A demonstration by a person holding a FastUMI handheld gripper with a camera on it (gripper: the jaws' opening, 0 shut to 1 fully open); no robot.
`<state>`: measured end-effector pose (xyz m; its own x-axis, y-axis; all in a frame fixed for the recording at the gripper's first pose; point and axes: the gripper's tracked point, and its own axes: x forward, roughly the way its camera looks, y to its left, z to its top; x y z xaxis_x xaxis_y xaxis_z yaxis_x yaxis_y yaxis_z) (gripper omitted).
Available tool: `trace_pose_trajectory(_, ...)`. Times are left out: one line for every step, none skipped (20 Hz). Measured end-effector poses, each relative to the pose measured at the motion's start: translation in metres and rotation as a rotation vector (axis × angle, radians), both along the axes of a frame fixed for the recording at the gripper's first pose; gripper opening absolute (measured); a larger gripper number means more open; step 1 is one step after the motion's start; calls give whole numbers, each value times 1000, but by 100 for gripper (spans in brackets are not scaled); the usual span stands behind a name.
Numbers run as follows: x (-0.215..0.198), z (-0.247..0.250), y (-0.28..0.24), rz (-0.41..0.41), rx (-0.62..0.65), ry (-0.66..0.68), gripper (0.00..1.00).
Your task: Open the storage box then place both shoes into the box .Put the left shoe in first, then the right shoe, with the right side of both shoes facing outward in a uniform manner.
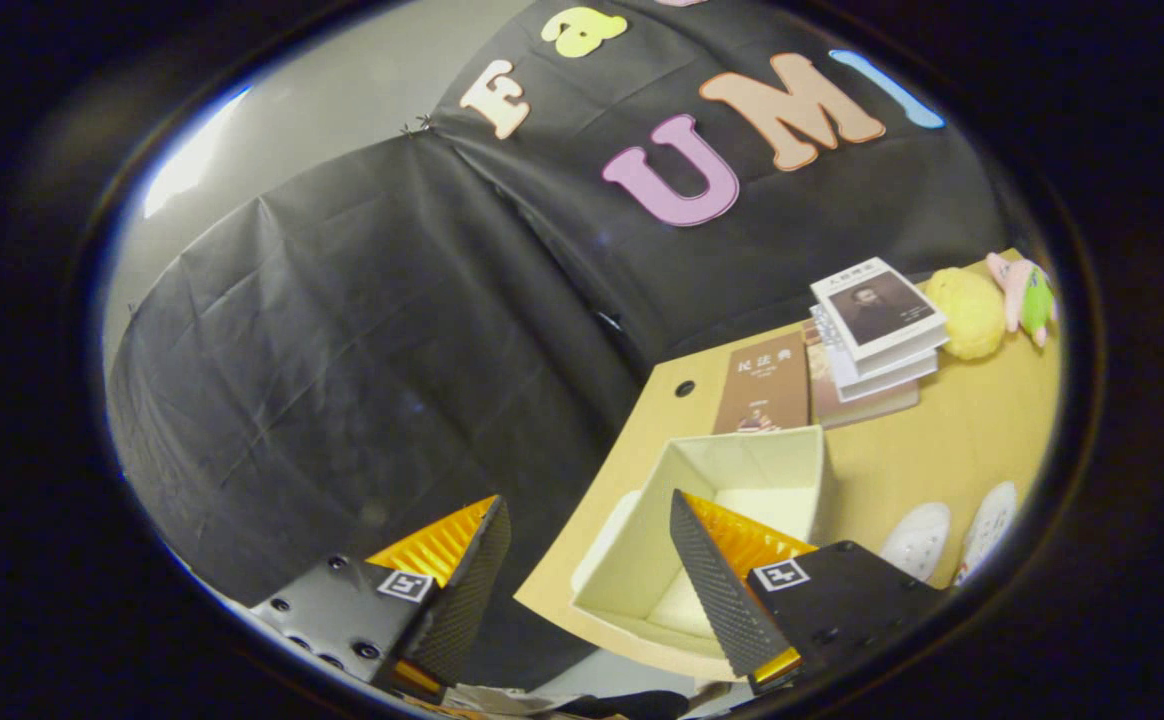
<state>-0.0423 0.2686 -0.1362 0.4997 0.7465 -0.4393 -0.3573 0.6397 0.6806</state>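
So we've got the gripper (pixel 590 560) spread wide, holding nothing, over the already-open storage box (pixel 742 470), leaving the 2 shoes (pixel 947 535) beside it free to grab.

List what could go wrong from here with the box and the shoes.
1. The open storage box sits at the table's corner, so pushing a shoe in might slide it off.
2. The gripper is open, empty and tilted, away from the white shoes; reaching across could clip the box wall.
3. The shoes lie together, so grabbing the wrong one first is possible.
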Motion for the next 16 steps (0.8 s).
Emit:
trace_pose_trajectory(3,-5,-13,-15,-18,-1,99)
trace_pose_trajectory(5,-9,-25,-30,-34,-2,100)
trace_pose_trajectory(7,-13,-37,-44,-51,-2,100)
trace_pose_trajectory(9,-17,-48,-58,-69,-4,100)
trace_pose_trajectory(11,-22,-60,-68,-88,-8,100)
trace_pose_trajectory(12,-27,-70,-77,-110,-11,100)
trace_pose_trajectory(13,-33,-81,-84,-134,-15,100)
trace_pose_trajectory(13,-39,-90,-88,-156,-18,100)
trace_pose_trajectory(13,-45,-99,-92,-177,-18,100)
trace_pose_trajectory(12,-52,-107,-96,-197,-17,100)
trace_pose_trajectory(12,-59,-115,-100,-217,-12,100)
trace_pose_trajectory(11,-68,-123,-102,-236,-6,100)
trace_pose_trajectory(10,-76,-130,-102,-255,0,100)
trace_pose_trajectory(8,-85,-139,-102,-275,6,100)
trace_pose_trajectory(7,-93,-147,-103,-294,13,100)
trace_pose_trajectory(5,-101,-154,-104,-309,22,100)
